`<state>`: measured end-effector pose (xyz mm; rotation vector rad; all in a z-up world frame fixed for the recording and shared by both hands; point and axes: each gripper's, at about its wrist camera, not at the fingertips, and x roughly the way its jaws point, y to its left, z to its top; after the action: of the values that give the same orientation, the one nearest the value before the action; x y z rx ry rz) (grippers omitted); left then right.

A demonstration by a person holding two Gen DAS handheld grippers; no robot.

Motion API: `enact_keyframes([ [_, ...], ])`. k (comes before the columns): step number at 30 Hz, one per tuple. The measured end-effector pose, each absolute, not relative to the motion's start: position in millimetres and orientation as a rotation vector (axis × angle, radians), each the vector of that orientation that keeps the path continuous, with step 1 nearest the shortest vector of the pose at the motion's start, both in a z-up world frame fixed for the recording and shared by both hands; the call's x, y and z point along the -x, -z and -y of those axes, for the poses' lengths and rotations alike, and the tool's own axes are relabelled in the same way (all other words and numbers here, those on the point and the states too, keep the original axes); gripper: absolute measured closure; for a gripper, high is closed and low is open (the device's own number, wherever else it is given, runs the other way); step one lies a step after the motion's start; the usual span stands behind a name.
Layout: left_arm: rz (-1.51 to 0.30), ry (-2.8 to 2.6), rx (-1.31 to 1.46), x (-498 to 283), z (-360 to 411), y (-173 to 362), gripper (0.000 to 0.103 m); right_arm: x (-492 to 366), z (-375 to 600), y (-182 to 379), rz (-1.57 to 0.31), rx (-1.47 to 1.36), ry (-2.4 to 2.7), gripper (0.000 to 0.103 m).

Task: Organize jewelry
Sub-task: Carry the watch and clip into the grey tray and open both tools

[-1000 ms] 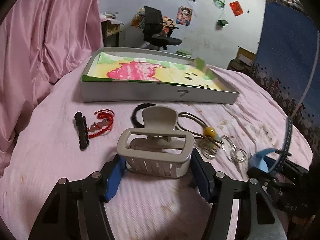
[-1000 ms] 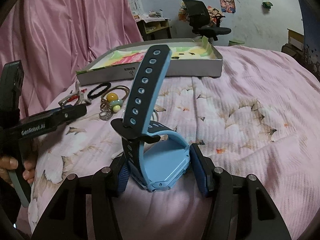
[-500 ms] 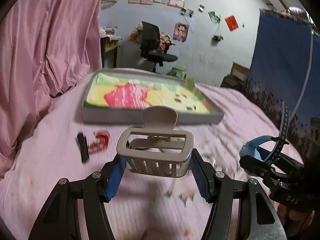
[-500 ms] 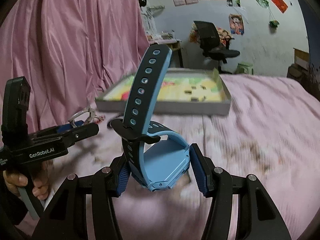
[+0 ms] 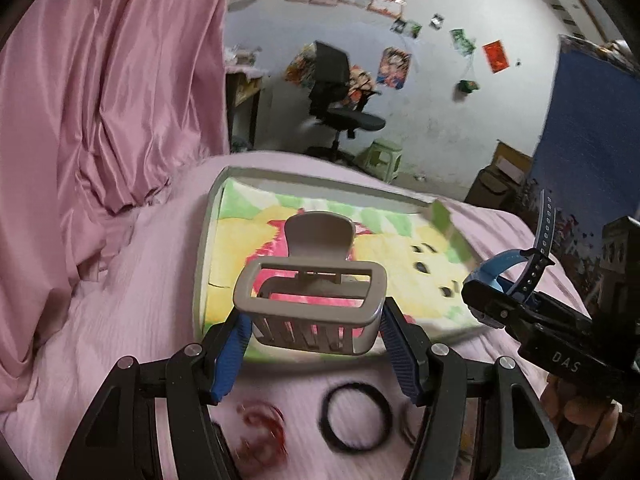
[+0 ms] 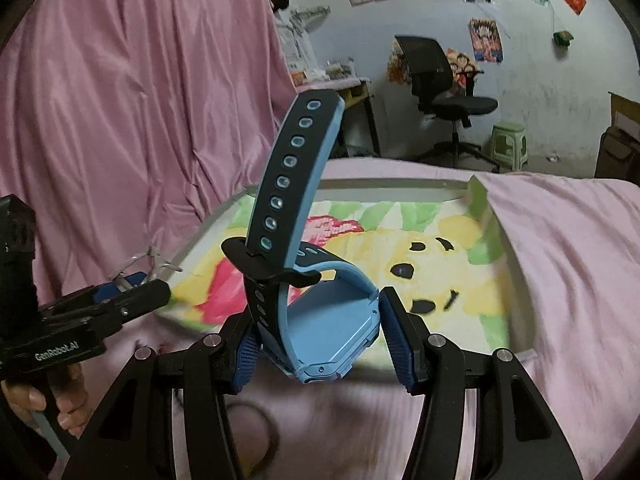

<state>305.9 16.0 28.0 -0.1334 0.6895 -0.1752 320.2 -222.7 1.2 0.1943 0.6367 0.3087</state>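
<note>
- Ahead of both grippers, on the pink bedspread, lies the shallow grey tray with its bright picture lining; its long side runs across both views, and its near wall sits just past the fingertips.
- Between the blue pads of the left gripper, a grey hair claw clip is pinched by its two ends. Its long axis runs straight across the fingers and its handle tab sticks up and forward, over the near part of the tray.
- Below that gripper, near the bottom of the left view, a black hair tie and a blurred red bracelet lie on the bedspread outside the tray.
- On the right, the right gripper squeezes a blue watch by the sides of its case. One strap stands up and leans slightly right, the other curls over the case.
- Seen from the right wrist camera, the watch case hangs at the tray's near edge, with the picture lining directly beyond it.
- Both loads appear to be clear of the bedspread; how high they are above the tray floor cannot be told.
- As I judge it, both arms are about equally near the tray, the left toward its left half and the right toward the middle, so each only needs a short push forward and down before the fingers part.
- Both items lie crosswise to the fingers, so they should drop flat when let go, though the watch's upright strap may tip it over.
</note>
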Motion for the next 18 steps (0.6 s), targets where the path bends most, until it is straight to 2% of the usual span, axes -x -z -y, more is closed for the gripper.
enact_keyframes([
  [8,-0.853,0.125,0.138,-347,-20,-3,0.042,-374,207,28,-0.801,-0.171,-0.284,0.052],
  [18,-0.847,0.12,0.085,-344,-12,1,0.04,-371,203,38,-0.849,-0.164,-0.277,0.049],
])
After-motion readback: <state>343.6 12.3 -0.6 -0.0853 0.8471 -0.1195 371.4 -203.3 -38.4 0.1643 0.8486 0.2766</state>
